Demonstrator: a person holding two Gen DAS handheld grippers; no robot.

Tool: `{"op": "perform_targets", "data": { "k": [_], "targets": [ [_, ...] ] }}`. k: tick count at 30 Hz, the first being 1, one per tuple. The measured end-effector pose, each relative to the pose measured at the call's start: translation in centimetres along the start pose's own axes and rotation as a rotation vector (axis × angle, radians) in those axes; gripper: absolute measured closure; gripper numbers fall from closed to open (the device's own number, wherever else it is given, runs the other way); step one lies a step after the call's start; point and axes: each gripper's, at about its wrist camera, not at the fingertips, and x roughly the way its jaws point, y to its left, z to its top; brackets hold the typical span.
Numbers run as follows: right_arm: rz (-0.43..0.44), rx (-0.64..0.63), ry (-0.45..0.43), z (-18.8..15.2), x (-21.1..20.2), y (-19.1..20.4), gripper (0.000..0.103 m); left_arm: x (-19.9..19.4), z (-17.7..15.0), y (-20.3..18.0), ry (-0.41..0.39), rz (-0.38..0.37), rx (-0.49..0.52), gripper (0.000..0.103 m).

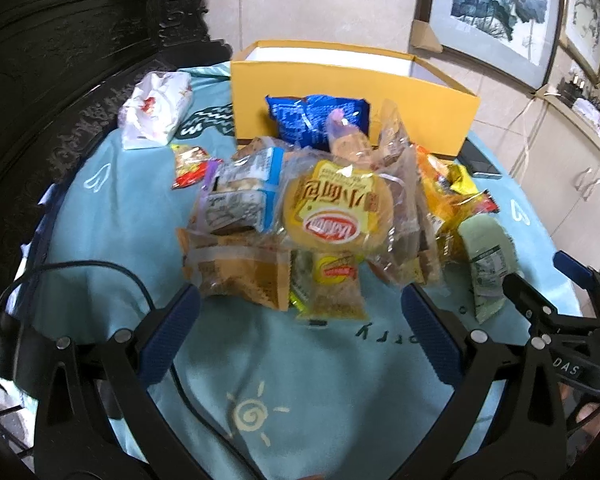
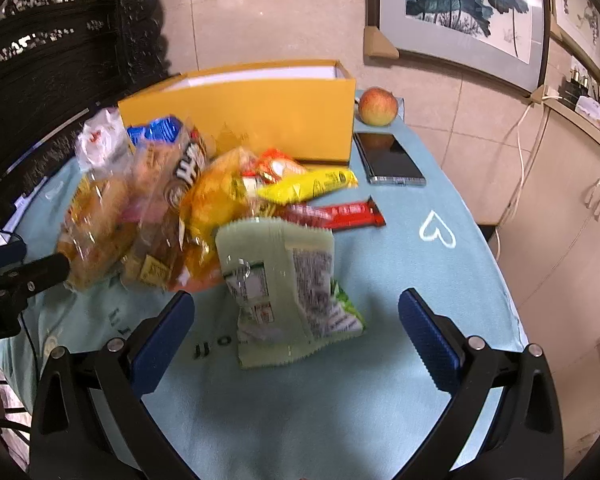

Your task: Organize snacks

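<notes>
While the snack pile (image 1: 320, 220) lies heaped on the blue cloth (image 1: 300, 380), both grippers hang short of it with their jaws spread wide and holding nothing. The left gripper (image 1: 300, 312) has the pile straight ahead, its fingertips (image 1: 184, 304) just beside the nearest packets without clear contact. A round bread pack (image 1: 338, 212) tops the heap, with a blue bag (image 1: 316, 120) beyond it leaning at the yellow box (image 1: 420, 116), which stands open past the pile. Ahead and left of these jaws, apart from the heap, sit a small red packet (image 1: 190, 166) and a white tissue pack (image 1: 156, 110). A black cable (image 1: 112, 272) trails on the cloth to the left.

The right gripper (image 2: 296, 312) has a pale green packet (image 2: 284, 280) between and just beyond its fingers, untouched by either pad. Further ahead lie a red bar (image 2: 340, 216) and a yellow packet (image 2: 312, 186), with the rest of the heap ahead to the left. Right of the box rest a phone (image 2: 388, 158) and an apple (image 2: 378, 106), well past these jaws. Framed pictures (image 2: 460, 12) lean on the tiled wall behind.
</notes>
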Motion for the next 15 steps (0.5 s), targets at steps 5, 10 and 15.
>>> {"op": "perform_targets", "data": {
  "k": [5,10,15],
  "targets": [
    [0.045,0.000,0.005,1.2,0.0,-0.9,0.021,0.1,1.4,0.4,-0.013,-0.053,-0.003,0.004],
    [0.082,-0.025,0.097,1.7,1.6,-1.7,0.013,0.8,2.4,1.2,0.008,-0.048,-0.007,0.003],
    [0.067,-0.050,0.153,2.0,3.8,-1.0,0.008,1.7,2.5,1.8,0.028,-0.041,-0.001,0.002]
  ]
}}
